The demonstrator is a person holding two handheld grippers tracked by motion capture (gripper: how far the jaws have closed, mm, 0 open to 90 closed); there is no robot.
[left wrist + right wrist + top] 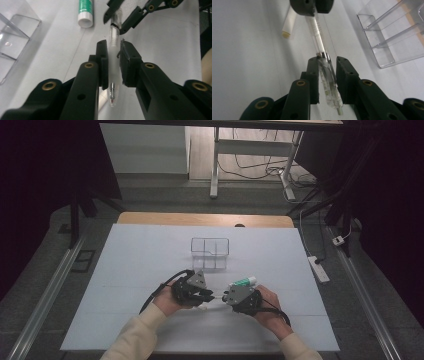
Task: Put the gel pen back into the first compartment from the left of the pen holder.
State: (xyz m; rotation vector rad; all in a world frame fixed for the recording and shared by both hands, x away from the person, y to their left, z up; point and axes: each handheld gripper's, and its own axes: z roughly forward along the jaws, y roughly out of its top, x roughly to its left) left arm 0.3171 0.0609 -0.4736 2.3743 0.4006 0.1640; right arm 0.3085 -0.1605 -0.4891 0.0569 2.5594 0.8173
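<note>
A clear plastic pen (113, 47) hangs level just above the white table sheet (130, 270), held at both ends. My left gripper (114, 43) is shut on the tip half, and the pen's metal point shows below its jaws. My right gripper (327, 60) is shut on the rear half of the pen (325, 75), its end button poking out below. In the high view the two grippers meet nose to nose near the table's front middle, left gripper (211, 296) and right gripper (224, 298), with the pen (218, 297) between them.
A clear divided organizer (210, 252) stands behind the hands, also seen as the organizer (392, 32). A green-and-white tube (245, 281) lies by the right gripper. A small cream stick (288, 23) lies on the sheet under the left gripper. A power strip (318, 269) lies off the table's right.
</note>
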